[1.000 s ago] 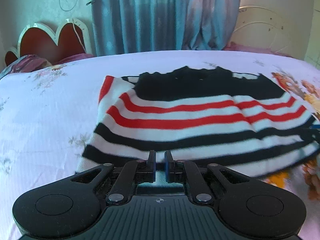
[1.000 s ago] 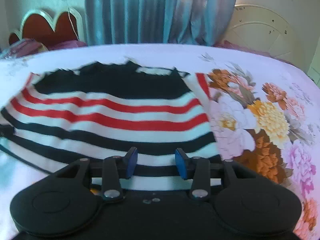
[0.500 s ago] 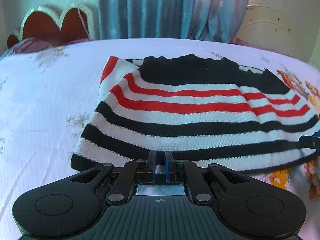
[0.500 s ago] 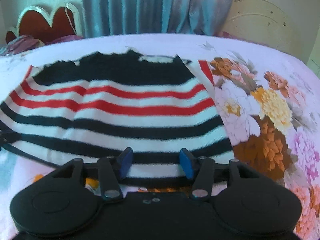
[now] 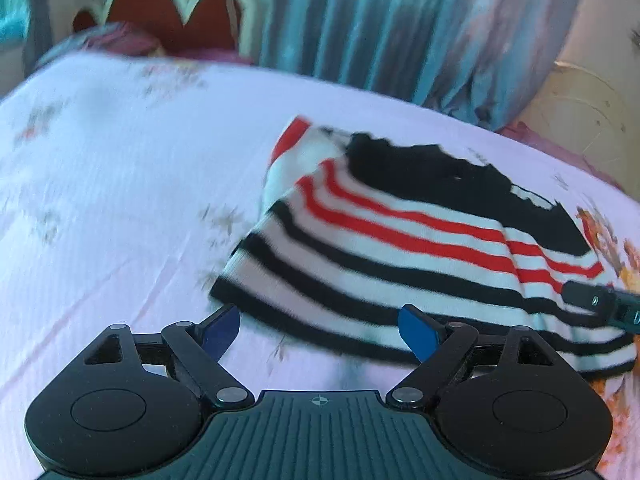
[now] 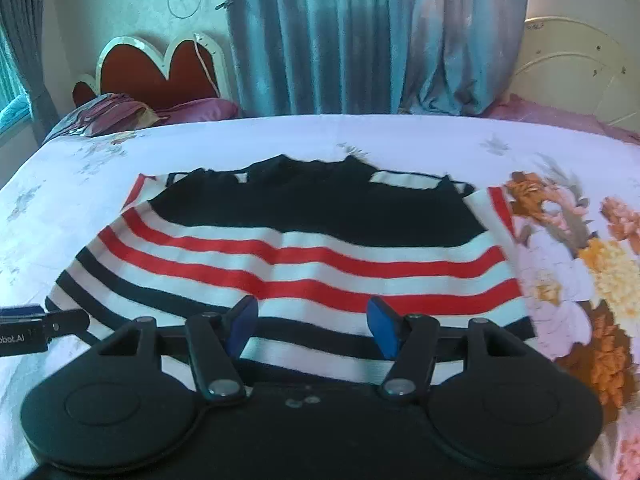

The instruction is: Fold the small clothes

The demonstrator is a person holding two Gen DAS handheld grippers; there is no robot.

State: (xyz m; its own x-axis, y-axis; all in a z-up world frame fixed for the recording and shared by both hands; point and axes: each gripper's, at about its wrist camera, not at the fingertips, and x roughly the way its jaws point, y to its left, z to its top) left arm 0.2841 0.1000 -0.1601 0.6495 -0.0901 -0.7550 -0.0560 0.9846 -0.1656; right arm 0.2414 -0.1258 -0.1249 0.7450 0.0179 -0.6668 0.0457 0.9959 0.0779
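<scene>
Striped sweater [image 6: 296, 256]: lies centre frame on the bed, folded into a wide band, black upper part at the far edge, red then black stripes toward the near edge. One fold looks done; further folds likely remain.

Left gripper [image 5: 320, 332]: lower centre of its view; fingers [image 5: 222, 330] have just been opening and stand spread wide, empty, near hem lying loose between them.

Right gripper [image 6: 312, 330]: lower centre of its view; fingers [image 6: 382, 326] have just been opening, about half spread, holding nothing, poised above the near stripes.

Bed sheet [image 6: 80, 184]: pale, faint sprigs at left, large orange and pink flowers at right.

Room: heart-shaped headboard [image 6: 160, 72] upper left, blue curtain [image 6: 360, 32] centre, cream bed frame [image 6: 576, 84] upper right.
</scene>
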